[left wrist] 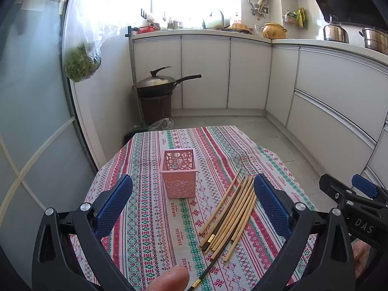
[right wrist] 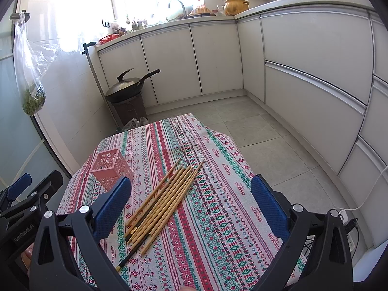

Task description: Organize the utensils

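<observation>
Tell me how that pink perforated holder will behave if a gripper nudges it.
The pink holder looks like thin, cut-out plastic and seems empty, so probably light. Standing tall on the tablecloth, it would likely slide or tip. The chopsticks beside it would not brace it.

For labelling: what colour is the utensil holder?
Pink holder, clearest in the left wrist view.

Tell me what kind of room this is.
A home kitchen, most likely: white cabinets under a counter with a sink tap, pots on the worktop, and a wok in the corner.
</observation>
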Available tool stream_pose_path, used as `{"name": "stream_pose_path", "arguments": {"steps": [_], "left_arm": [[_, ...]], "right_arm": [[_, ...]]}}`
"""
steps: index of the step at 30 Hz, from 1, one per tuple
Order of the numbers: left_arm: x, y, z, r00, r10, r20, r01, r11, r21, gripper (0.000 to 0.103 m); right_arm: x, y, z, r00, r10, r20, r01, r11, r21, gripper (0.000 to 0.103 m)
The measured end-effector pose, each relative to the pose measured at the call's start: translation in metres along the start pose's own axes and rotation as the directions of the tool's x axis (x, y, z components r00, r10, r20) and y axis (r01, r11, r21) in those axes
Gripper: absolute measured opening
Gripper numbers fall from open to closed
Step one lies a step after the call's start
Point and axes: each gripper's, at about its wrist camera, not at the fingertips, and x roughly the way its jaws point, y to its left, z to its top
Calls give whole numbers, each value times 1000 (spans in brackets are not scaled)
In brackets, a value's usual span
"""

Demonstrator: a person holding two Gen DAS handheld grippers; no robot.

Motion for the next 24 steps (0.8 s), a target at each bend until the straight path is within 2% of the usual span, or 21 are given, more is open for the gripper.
{"name": "stream_pose_path", "arguments": {"steps": [24], "left_arm": [[2,1,2,1000,3,-12,-3,1000,-1,96]], "right_arm": [[-1,0,0,1000,0,-1,0,1000,0,96]]}}
